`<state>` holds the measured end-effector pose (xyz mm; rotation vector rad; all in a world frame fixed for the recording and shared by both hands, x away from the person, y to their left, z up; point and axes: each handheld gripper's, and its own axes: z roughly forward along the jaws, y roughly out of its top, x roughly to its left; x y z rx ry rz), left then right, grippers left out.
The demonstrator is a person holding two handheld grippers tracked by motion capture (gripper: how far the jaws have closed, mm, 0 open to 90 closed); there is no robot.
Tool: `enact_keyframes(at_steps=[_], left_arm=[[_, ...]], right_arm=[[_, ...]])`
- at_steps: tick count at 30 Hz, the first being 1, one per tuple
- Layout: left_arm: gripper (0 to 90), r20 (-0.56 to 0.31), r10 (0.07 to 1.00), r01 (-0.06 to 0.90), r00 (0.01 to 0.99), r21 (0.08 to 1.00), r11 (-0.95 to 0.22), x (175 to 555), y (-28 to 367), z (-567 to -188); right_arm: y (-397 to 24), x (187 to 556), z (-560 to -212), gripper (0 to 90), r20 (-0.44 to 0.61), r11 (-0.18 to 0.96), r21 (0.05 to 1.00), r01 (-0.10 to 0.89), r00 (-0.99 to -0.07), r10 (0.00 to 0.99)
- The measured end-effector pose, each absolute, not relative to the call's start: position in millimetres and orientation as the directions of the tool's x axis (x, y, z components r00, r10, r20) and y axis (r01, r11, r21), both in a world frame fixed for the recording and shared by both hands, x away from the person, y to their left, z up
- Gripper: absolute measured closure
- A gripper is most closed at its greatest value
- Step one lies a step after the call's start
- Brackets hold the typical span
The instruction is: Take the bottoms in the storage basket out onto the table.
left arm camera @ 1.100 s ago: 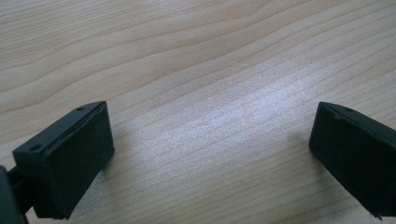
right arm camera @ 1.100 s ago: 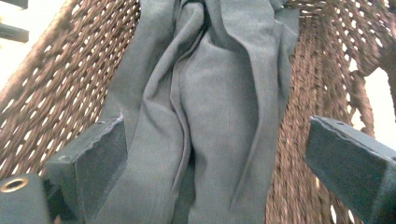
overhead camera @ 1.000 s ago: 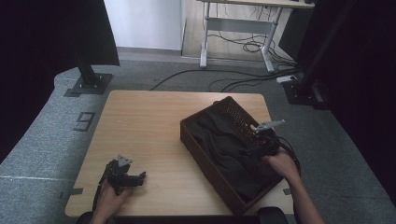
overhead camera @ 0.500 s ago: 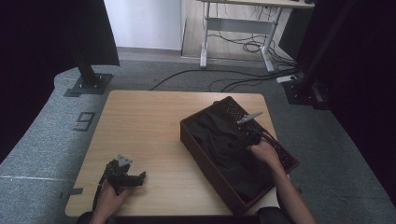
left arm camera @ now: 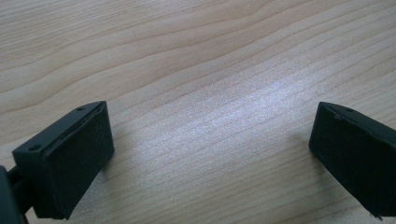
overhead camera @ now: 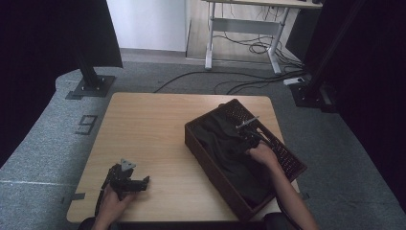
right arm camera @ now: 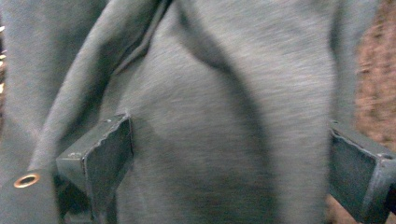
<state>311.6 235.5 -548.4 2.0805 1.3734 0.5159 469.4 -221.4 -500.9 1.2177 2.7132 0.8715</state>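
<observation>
A dark grey garment (overhead camera: 229, 146) lies bunched in a brown slatted basket (overhead camera: 205, 154) on the right half of the wooden table (overhead camera: 143, 124). My right gripper (overhead camera: 241, 141) reaches down into the basket. In the right gripper view its jaws stand wide with a fold of the garment (right arm camera: 210, 93) bulging between them; my right gripper (right arm camera: 229, 168) has just been closing a little, and the pads do not pinch the cloth. A metal eyelet (right arm camera: 26, 180) shows on the cloth. My left gripper (overhead camera: 145, 182) rests on the table's front left, and in its own view it (left arm camera: 210, 158) is open over bare wood (left arm camera: 210, 60).
Beyond the table are a white desk frame (overhead camera: 239, 28), loose cables (overhead camera: 230, 81) on the grey floor, and black stand bases (overhead camera: 91, 86) at left and right. A "9" mark (overhead camera: 86, 124) sits on the floor by the table's left edge.
The right hand has moved left and down, deeper into the basket onto the garment. The left hand and its gripper have stayed put.
</observation>
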Motion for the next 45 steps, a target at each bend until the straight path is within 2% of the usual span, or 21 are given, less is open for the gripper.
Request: enact_keyframes(at_steps=[5, 9, 11, 17, 20, 25, 32, 45], left_arm=[[0.0, 0.000, 0.919, 0.692, 0.393, 0.658, -0.296, 312, 235, -548], [0.0, 0.000, 0.919, 0.692, 0.393, 0.658, -0.296, 312, 235, -548], [0.0, 0.000, 0.919, 0.692, 0.393, 0.658, -0.296, 312, 235, -548], [0.0, 0.000, 0.920, 0.692, 0.392, 0.659, -0.295, 312, 235, -548], [0.0, 0.000, 0.920, 0.692, 0.392, 0.659, -0.295, 312, 235, -548], [0.0, 0.000, 0.920, 0.692, 0.393, 0.659, -0.295, 312, 235, -548], [0.0, 0.000, 0.919, 0.692, 0.393, 0.658, -0.296, 312, 235, -548], [0.0, 0.001, 0.919, 0.692, 0.394, 0.658, -0.297, 312, 235, -548]], right_arm=[[-219, 463, -500, 3.9, 0.321, 0.490, 0.510, 0.707, -0.685, 0.654], [-212, 457, -498, 0.0, 0.340, 0.499, 0.515, 0.697, -0.700, 0.628], [-209, 455, -497, 0.0, 0.324, 0.511, 0.512, 0.691, -0.706, 0.630], [-176, 442, -502, 0.0, 0.105, 0.649, 0.437, 0.623, -0.752, 0.651], [-168, 440, -506, 0.0, 0.034, 0.695, 0.397, 0.600, -0.766, 0.642], [-165, 445, -513, 0.0, -0.005, 0.686, 0.380, 0.621, -0.740, 0.672], [-166, 455, -517, 0.0, -0.056, 0.732, 0.324, 0.600, -0.760, 0.648], [-163, 459, -520, 0.0, -0.064, 0.733, 0.314, 0.604, -0.757, 0.651]])
